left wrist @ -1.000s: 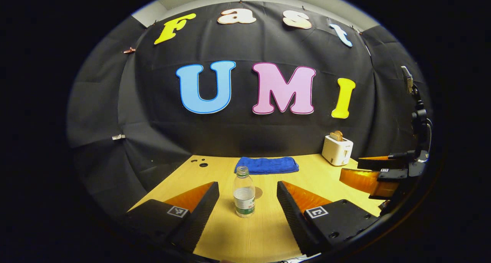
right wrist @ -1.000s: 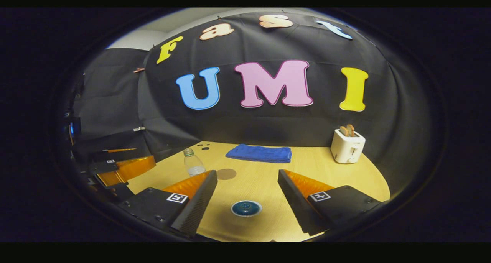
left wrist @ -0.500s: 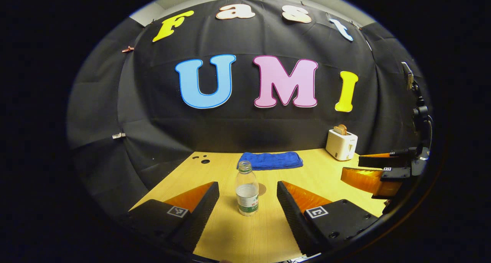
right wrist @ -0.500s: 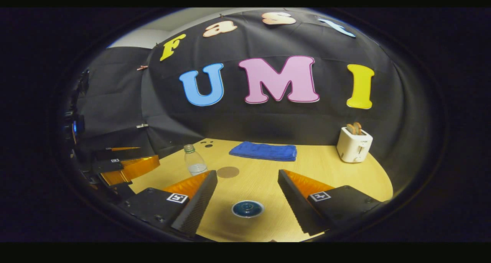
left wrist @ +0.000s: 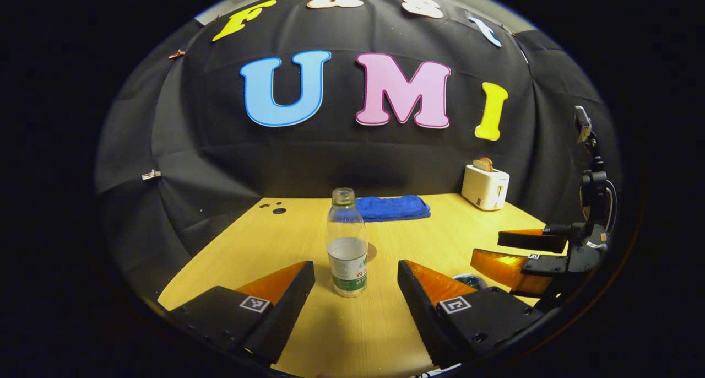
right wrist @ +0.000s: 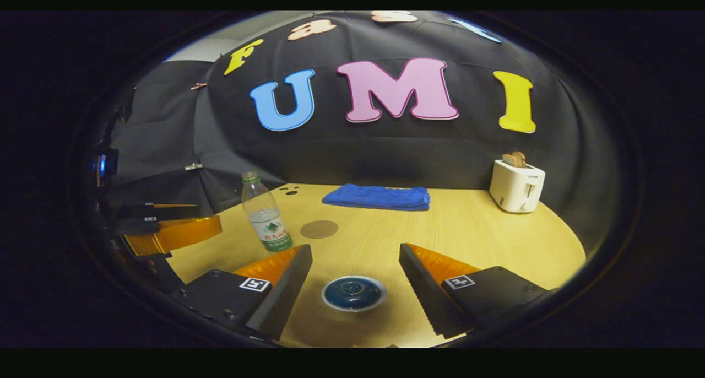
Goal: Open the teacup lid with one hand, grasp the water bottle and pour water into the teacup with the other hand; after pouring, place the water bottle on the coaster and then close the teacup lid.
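The left gripper [left wrist: 356, 281] is sitting low over the table [left wrist: 259, 240] with its fingers spread wide, and the water bottle [left wrist: 347, 251] is standing upright just ahead of the gap between them, centred so the fingers can close on its sides; they are not touching it yet. The right gripper [right wrist: 355, 279] is doing the same job for the teacup lid [right wrist: 353, 292]: its fingers are standing open on either side of the lid, which is still sitting closed on the cup, just ahead of the tips and apart from them. That split looks deliberate, one hand for the lid and the other for the bottle, so both grasps are being lined up at once. The round brown coaster [right wrist: 319, 229] is lying on the table just beside the bottle, waiting for the bottle once the pouring is done. A blue towel [right wrist: 377, 196] and a white toaster [right wrist: 516, 185] are sitting at the back, well apart from the work.

Against the earlier frames, both grippers are coming lower and closer: the bottle is looming taller between the left fingers, and the lid is showing larger between the right ones. The finger spread is looking the same as before
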### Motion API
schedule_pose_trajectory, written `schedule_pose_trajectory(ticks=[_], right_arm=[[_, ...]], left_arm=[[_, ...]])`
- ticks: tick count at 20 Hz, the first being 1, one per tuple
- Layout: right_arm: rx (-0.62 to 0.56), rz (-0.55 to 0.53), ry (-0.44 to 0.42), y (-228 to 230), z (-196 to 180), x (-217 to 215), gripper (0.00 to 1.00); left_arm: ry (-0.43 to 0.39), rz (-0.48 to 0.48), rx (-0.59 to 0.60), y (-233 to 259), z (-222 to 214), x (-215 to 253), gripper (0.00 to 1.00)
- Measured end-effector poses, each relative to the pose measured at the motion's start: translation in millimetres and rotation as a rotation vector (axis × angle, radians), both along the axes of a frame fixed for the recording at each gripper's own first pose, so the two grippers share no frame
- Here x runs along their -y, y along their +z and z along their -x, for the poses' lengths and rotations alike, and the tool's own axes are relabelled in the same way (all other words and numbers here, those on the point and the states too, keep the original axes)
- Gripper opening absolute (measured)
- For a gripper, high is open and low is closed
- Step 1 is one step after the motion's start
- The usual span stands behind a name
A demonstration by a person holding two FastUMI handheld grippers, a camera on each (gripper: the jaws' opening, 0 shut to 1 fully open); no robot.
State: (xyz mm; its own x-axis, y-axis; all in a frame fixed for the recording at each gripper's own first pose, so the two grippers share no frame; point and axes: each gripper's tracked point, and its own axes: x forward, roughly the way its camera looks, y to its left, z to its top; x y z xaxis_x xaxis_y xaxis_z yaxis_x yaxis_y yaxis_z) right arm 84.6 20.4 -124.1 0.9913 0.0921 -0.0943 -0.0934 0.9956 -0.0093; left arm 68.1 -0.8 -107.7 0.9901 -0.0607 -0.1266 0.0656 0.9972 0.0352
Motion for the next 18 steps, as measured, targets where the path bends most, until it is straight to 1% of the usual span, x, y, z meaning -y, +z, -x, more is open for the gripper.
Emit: schedule_pose_trajectory(ticks=[2, 4, 5, 7, 11, 12, 13, 14, 15, 17, 18], right_arm=[[-0.009, -0.004, -0.003, -17, -12, 2, 0.99], [-0.027, -0.018, 0.000, -31, -20, 3, 0.99], [-0.017, -0.018, -0.006, -33, -22, 5, 0.99], [-0.005, -0.001, -0.013, -38, -26, 6, 0.99], [-0.007, 0.025, 0.002, -50, -23, 0, 0.98], [-0.002, 0.037, 0.009, -52, -23, -3, 0.96], [0.001, 0.053, 0.015, -53, -22, -5, 0.94], [0.002, 0.064, 0.021, -54, -22, -6, 0.84], [0.003, 0.067, 0.023, -55, -22, -7, 0.80], [-0.011, 0.054, 0.019, -61, -23, -7, 0.79], [-0.021, 0.043, 0.014, -62, -23, -6, 0.75]], left_arm=[[-0.004, -0.007, -0.012, -17, -8, 0, 0.95], [-0.008, 0.002, -0.036, -34, -15, 1, 0.95], [-0.011, 0.011, -0.046, -39, -17, 2, 0.95], [-0.016, 0.016, -0.050, -44, -20, 5, 0.96], [-0.001, 0.016, -0.049, -48, -24, 1, 0.95], [0.003, 0.024, -0.051, -51, -24, 0, 0.95], [0.008, 0.034, -0.056, -51, -25, -1, 0.93], [0.014, 0.044, -0.058, -53, -24, -2, 0.96], [0.019, 0.053, -0.060, -53, -24, -3, 0.96], [0.031, 0.062, -0.063, -56, -24, -5, 0.96], [0.033, 0.063, -0.064, -56, -23, -6, 0.95]])
